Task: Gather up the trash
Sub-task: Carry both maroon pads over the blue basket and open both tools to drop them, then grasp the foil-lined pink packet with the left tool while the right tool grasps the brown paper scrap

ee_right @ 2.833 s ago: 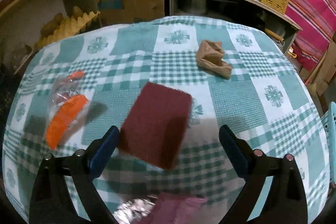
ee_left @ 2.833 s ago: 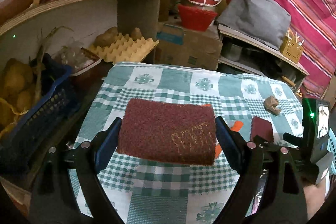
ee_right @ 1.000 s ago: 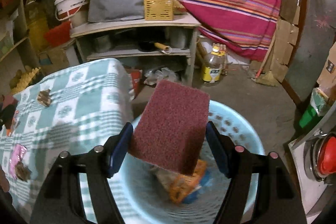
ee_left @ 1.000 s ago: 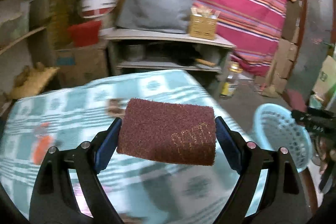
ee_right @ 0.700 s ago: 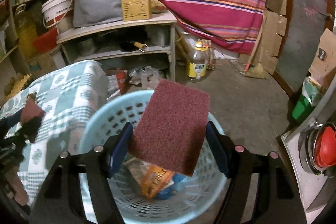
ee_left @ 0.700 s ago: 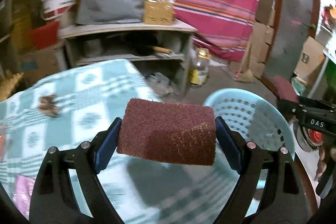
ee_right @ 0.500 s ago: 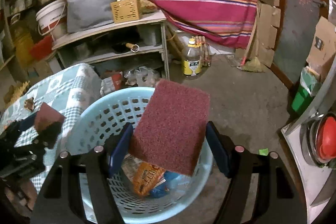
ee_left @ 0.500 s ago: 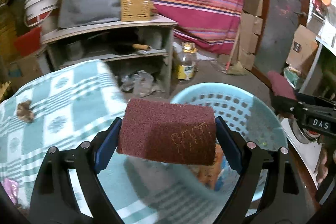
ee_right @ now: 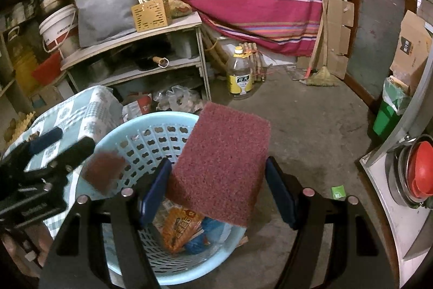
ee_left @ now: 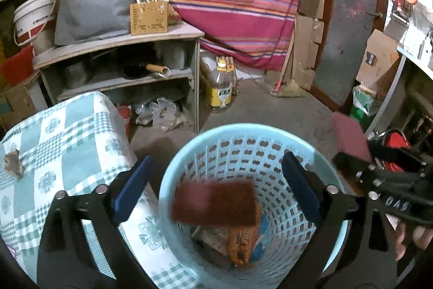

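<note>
Blur: because the dark red scouring pad [ee_left: 214,201] is smeared by motion, its edges and grain cannot be read — it hangs free inside the mouth of the basket, touching neither pad of the gripper.
Left gripper [ee_left: 215,187]: jaws opening, blue pads spread wide to either side of the loose pad, poised over the basket.
Right gripper [ee_right: 217,192]: pinching a second scouring pad [ee_right: 220,163], coarse and fibrous, rectangular, tilted up over the basket's right rim.
Basket [ee_right: 140,132]: pale blue plastic, round, walls pierced with rows of holes; its near rim is hidden behind the gripper arms.
Contents: an orange printed wrapper [ee_right: 180,228] and something blue beside it — the rest is too crumpled to name.
Table: a green-and-white checked cloth [ee_left: 67,142] just left of the basket, cut off at the picture's edge.
Hand [ee_left: 411,237]: only fingertips show at the far right.
</note>
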Available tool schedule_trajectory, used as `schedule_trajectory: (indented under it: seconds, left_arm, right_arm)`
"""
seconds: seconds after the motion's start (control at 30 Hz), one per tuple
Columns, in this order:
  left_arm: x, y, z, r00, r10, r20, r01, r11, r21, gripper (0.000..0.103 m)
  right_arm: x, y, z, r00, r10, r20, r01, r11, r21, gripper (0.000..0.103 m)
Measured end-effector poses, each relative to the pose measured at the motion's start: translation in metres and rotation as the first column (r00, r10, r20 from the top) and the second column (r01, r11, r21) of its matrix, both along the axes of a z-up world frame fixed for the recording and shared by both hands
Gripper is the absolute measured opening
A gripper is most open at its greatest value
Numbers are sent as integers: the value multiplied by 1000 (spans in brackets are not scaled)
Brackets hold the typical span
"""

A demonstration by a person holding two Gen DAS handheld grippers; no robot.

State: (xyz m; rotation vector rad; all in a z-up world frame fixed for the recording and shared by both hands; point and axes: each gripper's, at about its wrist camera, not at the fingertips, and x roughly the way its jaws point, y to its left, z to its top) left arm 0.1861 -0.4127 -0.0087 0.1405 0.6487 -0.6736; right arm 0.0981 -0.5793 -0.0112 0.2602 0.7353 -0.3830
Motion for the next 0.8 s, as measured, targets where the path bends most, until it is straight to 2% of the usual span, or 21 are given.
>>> schedule_trajectory:
  seconds: [0.2,0.4,0.53,0.57,0.6,0.63,0.8]
  left_arm:
    - [-1,23,9,998,52,36,-52,999,-7,97]
    - [2,80,17,987,152,49,-152,988,-4,97]
    - [-1,132,23,968,238,81,-240,971,17,97]
    - [-2,146,24,962,257,88,-259,966,20,97]
    - [-4,159,25,958,273,93,-276,961,22,97]
    - [-5,179,26,951,293,98,-296,955,24,97]
    - [-6,259,28,922,375,93,-380,924,44,97]
  right_arm:
    - [7,9,-2,1000,20,-10,-20,1000,-3,70]
    - [21,27,-2,998,57,-22,-57,998,-13,70]
    - [29,40,-1,998,67,-14,-67,998,-14,72]
    - [32,43,-2,998,68,-16,-68,998,-12,75]
    - [35,46,-2,998,67,-16,-67,998,-17,84]
    - [36,48,-3,998,65,-16,-66,998,-24,87]
    - [44,61,-5,998,54,-42,-56,997,-59,87]
